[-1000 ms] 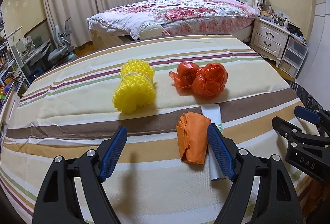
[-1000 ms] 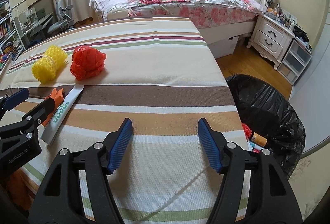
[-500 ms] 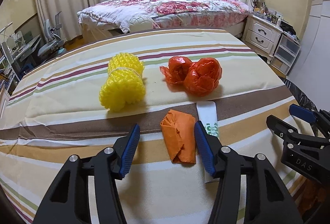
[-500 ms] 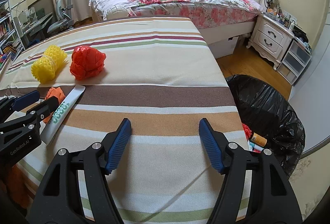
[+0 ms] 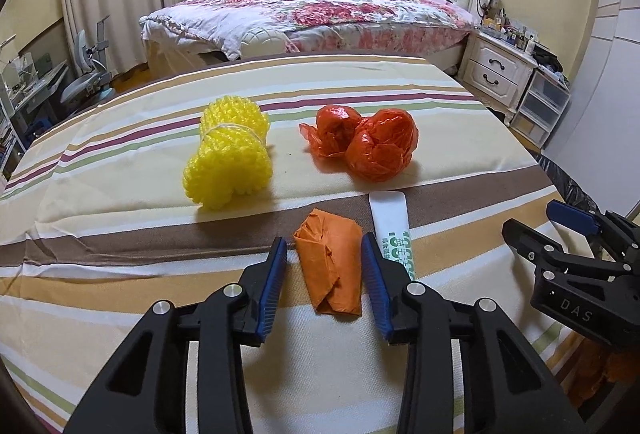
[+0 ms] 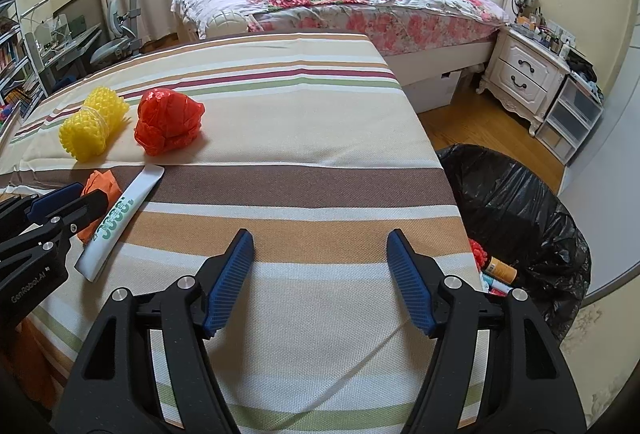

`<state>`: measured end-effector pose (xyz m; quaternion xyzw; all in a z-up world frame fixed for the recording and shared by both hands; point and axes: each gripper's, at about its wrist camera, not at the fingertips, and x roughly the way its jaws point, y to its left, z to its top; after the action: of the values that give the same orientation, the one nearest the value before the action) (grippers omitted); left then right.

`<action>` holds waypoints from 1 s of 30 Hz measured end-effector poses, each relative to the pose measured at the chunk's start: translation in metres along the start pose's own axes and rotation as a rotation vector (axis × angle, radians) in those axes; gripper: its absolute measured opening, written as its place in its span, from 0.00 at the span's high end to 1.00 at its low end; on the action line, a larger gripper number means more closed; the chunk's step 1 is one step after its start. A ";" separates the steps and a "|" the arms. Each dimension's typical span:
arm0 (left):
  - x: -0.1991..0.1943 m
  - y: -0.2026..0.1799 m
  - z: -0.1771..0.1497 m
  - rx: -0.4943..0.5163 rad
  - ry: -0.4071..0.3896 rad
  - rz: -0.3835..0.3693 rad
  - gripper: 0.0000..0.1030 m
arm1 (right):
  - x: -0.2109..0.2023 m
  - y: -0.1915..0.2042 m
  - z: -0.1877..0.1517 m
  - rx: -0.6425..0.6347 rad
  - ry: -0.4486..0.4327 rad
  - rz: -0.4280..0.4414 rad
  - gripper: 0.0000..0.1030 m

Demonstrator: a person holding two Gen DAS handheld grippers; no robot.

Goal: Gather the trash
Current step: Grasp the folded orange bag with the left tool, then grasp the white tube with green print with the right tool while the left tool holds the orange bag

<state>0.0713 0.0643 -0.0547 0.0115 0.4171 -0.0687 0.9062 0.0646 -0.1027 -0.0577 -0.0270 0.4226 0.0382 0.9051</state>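
Observation:
A folded orange bag (image 5: 330,270) lies on the striped tablecloth (image 5: 120,234), between the blue pads of my left gripper (image 5: 324,246). Its jaws are closing on the bag; the right pad is at the bag's edge and a thin gap shows at the left pad. A white toothpaste tube (image 5: 394,226) lies just right of the bag. Farther back sit a yellow foam net (image 5: 230,162) and a crumpled red plastic bag (image 5: 368,142). My right gripper (image 6: 320,246) hovers open over bare cloth with nothing between its fingers, to the right of the left gripper (image 6: 76,200).
A bin lined with a black trash bag (image 6: 512,210) stands on the floor off the table's right edge, with some litter inside. A bed (image 6: 360,2) and a white nightstand (image 6: 524,78) are behind the table. A desk and chair (image 6: 116,34) stand at the back left.
The left gripper's jaws have narrowed from wide apart to close around the orange bag, and its view tilted slightly. The right gripper has not moved.

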 end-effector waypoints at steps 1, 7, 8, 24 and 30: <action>0.002 0.001 0.001 0.000 0.005 0.002 0.59 | 0.000 0.000 0.000 0.000 0.000 0.000 0.34; 0.006 -0.001 0.002 0.016 0.024 0.015 0.50 | 0.000 0.000 0.000 0.000 0.000 0.000 0.34; 0.006 -0.002 0.002 0.023 0.023 0.018 0.50 | 0.000 0.000 0.000 0.000 0.000 0.000 0.34; -0.020 0.020 -0.008 -0.024 -0.050 0.028 0.67 | -0.003 0.007 0.001 -0.012 -0.005 -0.023 0.34; -0.033 0.049 -0.016 -0.062 -0.057 0.078 0.67 | -0.010 0.034 0.007 -0.030 -0.024 0.030 0.34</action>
<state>0.0452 0.1181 -0.0418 -0.0023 0.3924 -0.0209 0.9195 0.0601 -0.0686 -0.0464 -0.0339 0.4115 0.0582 0.9089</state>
